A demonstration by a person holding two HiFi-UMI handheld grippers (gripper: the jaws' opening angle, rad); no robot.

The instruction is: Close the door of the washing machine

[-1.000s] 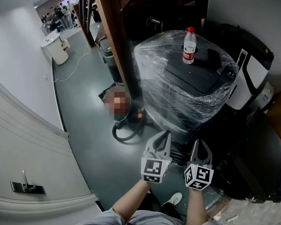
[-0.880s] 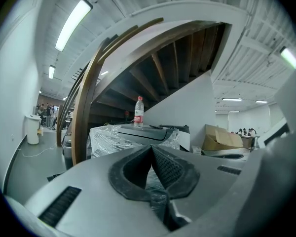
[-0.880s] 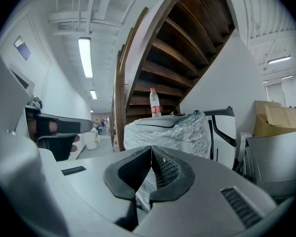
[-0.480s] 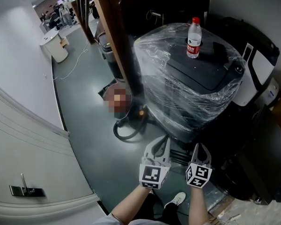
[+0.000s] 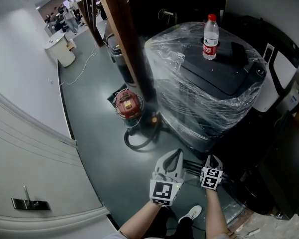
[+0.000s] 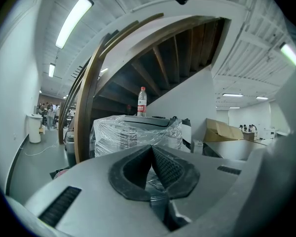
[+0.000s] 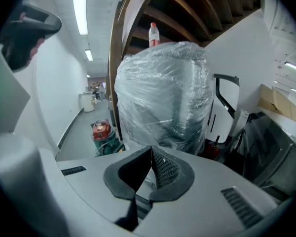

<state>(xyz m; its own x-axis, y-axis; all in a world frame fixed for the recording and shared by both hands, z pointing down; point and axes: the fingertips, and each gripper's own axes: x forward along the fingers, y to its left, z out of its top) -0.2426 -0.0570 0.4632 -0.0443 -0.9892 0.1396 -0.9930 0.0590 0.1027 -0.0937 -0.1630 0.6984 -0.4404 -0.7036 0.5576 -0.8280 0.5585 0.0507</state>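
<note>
Both pairs of jaws are pressed together at the tips with nothing between them: the left gripper [image 6: 151,147] and the right gripper [image 7: 151,148] are each empty. In the head view they hang side by side, low and close to the person's body, above the grey floor [image 5: 92,133] and touching nothing.

Ahead of them stands a film-wrapped machine [image 5: 202,101] with a dark lid lying flat under the wrap. It may be the washer, but no open door shows on it or anywhere else. The dark units at the lower right are too dim to tell.

So the step in hand looks like the approach – no contact with any door yet. The next move calls for finding the door first, then bringing one gripper to its edge. Closed jaws should do for a push.

A capped bottle [image 5: 210,30] stands upright on the lid; its fill level cannot be made out. What the wrapped machine holds is hidden. A red vacuum [image 5: 128,105] sits on the floor left of the machine – its hose [image 5: 139,139] loops toward the grippers, something to step around.
</note>
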